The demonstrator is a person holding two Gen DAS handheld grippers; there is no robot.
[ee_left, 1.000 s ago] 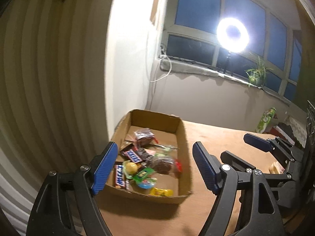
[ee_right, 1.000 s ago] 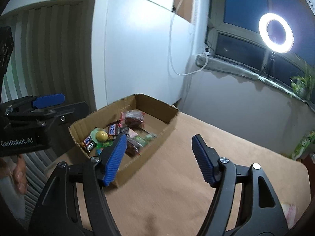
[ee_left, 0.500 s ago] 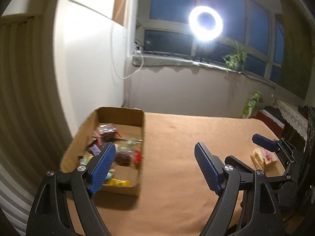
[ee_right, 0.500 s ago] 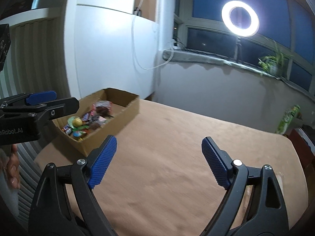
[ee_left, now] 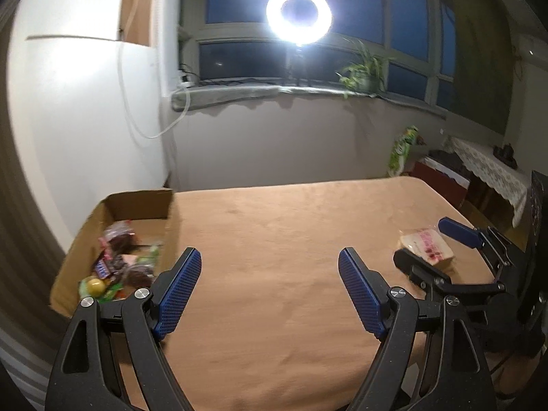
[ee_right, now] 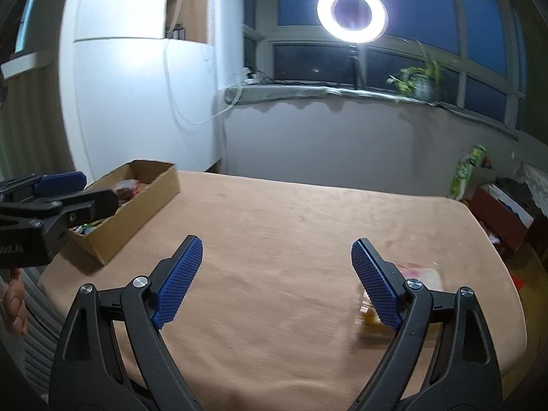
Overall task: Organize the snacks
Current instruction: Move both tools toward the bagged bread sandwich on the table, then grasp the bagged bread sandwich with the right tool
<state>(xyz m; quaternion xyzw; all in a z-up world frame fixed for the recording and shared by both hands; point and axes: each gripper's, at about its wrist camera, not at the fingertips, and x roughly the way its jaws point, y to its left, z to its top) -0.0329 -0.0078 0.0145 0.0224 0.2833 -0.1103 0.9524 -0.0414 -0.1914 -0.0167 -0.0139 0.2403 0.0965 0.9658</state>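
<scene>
both my blue-padded claws, left (ee_left: 269,286) and right (ee_right: 275,272), gape empty over the tan table (ee_left: 291,226). the brown cardboard box of wrapped snacks (ee_left: 102,212) sits far left; a clear-wrapped pale pastry (ee_left: 426,248) lies right.

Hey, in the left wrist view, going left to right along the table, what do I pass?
Cardboard box of snacks → left claw open over bare table → wrapped snack packet → right claw, open around that packet.
</scene>
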